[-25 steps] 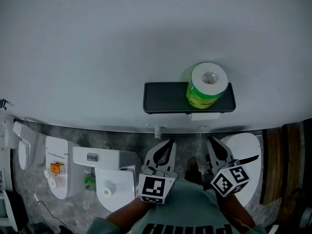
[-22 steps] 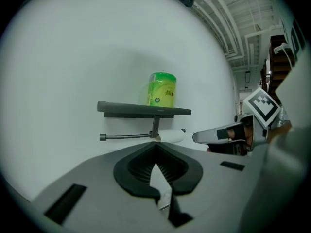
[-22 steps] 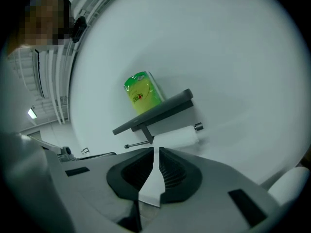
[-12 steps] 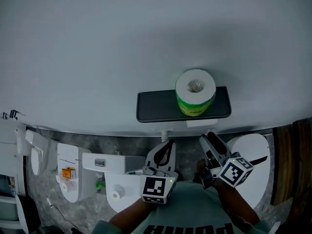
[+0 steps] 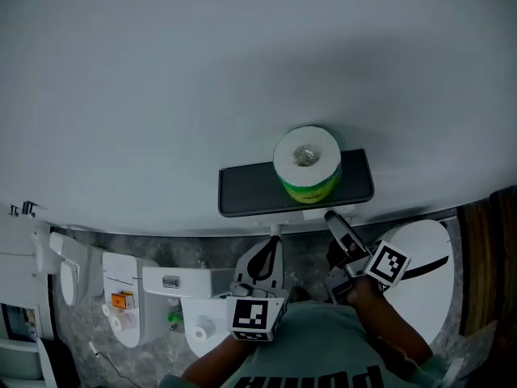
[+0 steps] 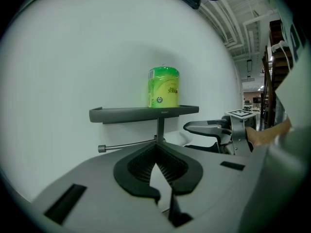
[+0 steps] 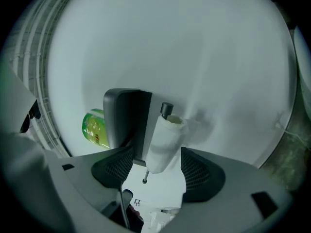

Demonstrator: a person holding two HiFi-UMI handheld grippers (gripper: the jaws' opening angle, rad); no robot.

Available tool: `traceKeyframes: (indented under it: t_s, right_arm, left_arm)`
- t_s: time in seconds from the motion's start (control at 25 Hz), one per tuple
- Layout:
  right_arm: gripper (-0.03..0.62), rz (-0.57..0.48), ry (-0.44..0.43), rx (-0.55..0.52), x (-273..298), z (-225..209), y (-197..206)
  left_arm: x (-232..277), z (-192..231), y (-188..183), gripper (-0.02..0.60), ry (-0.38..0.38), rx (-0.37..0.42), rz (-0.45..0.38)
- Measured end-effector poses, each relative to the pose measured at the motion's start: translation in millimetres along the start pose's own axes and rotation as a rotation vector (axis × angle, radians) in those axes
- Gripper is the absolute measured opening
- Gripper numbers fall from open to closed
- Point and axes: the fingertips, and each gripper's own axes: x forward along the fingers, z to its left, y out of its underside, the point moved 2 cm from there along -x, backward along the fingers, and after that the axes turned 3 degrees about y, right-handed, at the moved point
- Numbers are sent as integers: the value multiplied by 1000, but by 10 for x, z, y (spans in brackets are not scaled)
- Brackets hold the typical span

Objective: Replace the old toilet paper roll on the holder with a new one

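Observation:
A new roll in a green wrapper stands upright on the dark shelf of the wall holder. Under the shelf, the nearly used-up white roll sits on the holder's rod. My right gripper is turned on its side just below the shelf. Its jaws have just been opening and now stand open on either side of the old roll. My left gripper hangs lower left of the shelf, its fingertips together and empty.
The plain pale wall fills most of the head view. A white toilet lid lies below right of the holder, and white fixtures stand on the grey stone floor at lower left. A wooden panel runs along the right edge.
My right gripper has rolled onto its side, moved up toward the shelf's underside, and its jaws have opened. The left gripper has barely shifted.

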Motion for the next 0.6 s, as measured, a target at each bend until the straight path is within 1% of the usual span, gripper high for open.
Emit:
traceKeyframes:
  t_s: [0.12, 0.28, 0.44, 0.6]
  right_arm:
    - [299, -5, -37, 23, 108, 12, -13]
    - [299, -17, -18, 70, 186, -40, -50]
    - [299, -32, -25, 94, 259, -43, -111]
    - [296, -50, 5, 108, 286, -107, -157]
  left_arm:
    - [12, 65, -15, 6, -13, 13, 9]
    - [44, 86, -38, 6, -13, 18, 10]
    - [75, 126, -56, 6, -11, 19, 5]
    - [100, 183, -58, 6, -28, 13, 10]
